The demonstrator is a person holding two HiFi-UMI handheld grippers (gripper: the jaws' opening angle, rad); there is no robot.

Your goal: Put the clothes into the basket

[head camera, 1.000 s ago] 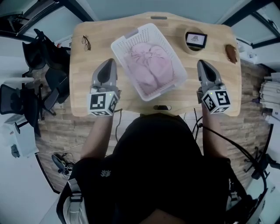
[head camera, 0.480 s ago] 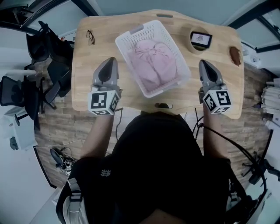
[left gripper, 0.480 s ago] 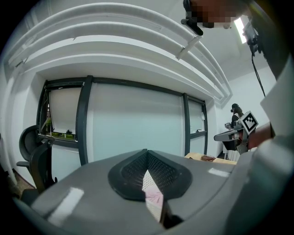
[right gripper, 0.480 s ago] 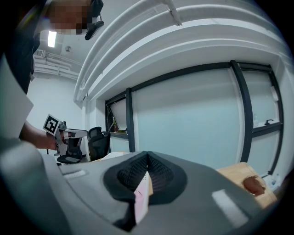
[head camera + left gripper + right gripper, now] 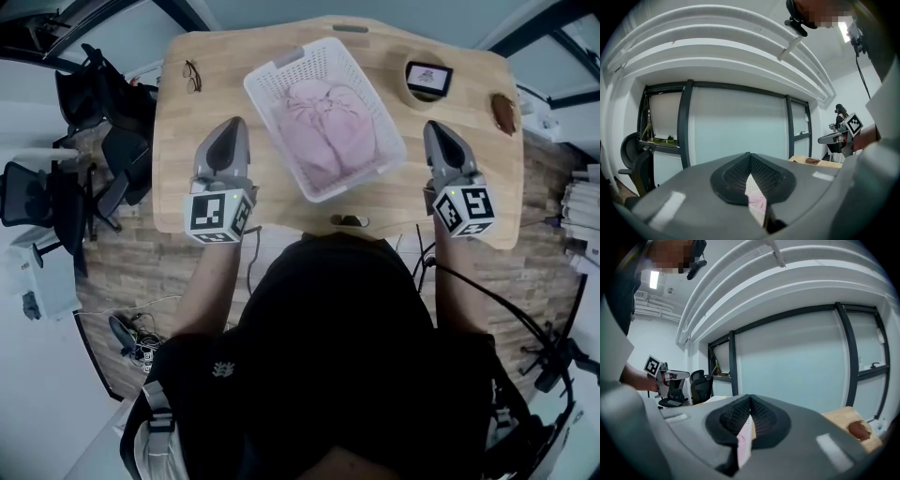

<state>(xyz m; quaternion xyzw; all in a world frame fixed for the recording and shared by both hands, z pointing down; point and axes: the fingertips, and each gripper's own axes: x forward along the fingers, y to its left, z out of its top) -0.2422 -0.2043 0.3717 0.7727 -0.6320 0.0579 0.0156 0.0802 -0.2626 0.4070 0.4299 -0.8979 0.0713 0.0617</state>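
- Pale wood worktop across the head view, carrying all that follows.
- Far left, off the worktop: dark office chairs grouped on the floor.
- Near the worktop's back left corner: a pair of glasses, lying flat, well apart from everything else.
- Left hand-held gripper: held over the worktop just left of the basket, not touching it, tip pointing away from the person. Jaws pressed together, nothing pinched. Black ribbed pads meeting at the tip in the left gripper view. Marker cube at its near end.
- Middle: white perforated plastic basket, set at a slant, one corner toward the person.
- Inside the basket: pink clothes, bunched, filling most of the floor of it and lying below the rim.
- Right of the basket, at the back: a round recess or dish with a small dark-framed screen in it; which of the two, hard to tell.
- Right hand-held gripper: over the worktop right of the basket, apart from it. Jaws closed on each other, empty.
- Far right edge: a small brown object, too small to identify.
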